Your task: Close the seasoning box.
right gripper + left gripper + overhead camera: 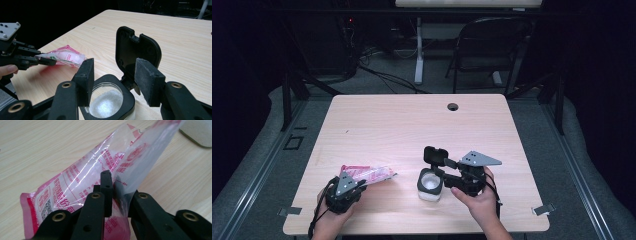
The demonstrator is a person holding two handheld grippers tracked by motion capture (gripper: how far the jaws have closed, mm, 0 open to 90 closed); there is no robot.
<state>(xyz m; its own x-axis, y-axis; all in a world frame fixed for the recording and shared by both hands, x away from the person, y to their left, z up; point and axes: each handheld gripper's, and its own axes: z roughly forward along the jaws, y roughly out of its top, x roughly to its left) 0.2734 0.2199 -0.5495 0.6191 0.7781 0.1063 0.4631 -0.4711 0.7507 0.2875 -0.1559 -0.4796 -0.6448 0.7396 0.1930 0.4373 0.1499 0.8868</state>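
Observation:
A pink-and-clear plastic bag [371, 174] with red print lies near the table's front left. My left gripper [362, 181] pinches its near end. In the left gripper view the film [82, 177] passes between the pads of the left gripper [113, 181] and slopes up and away. A small clear jar [430, 186] with a black square rim holds white granules [107, 105]. Its black lid [136, 47] stands flipped up. My right gripper [439, 172] has its jaws closed against the jar's two sides. In the right gripper view the right gripper [115, 65] frames the jar's mouth, and the left gripper [53, 61] holds the bag [70, 57] at left.
The wooden table [412, 125] has a round cable hole [453, 106] near its far edge. A black folding chair [489, 45] and a white desk leg [418, 55] stand beyond it. Cables lie on the floor behind.

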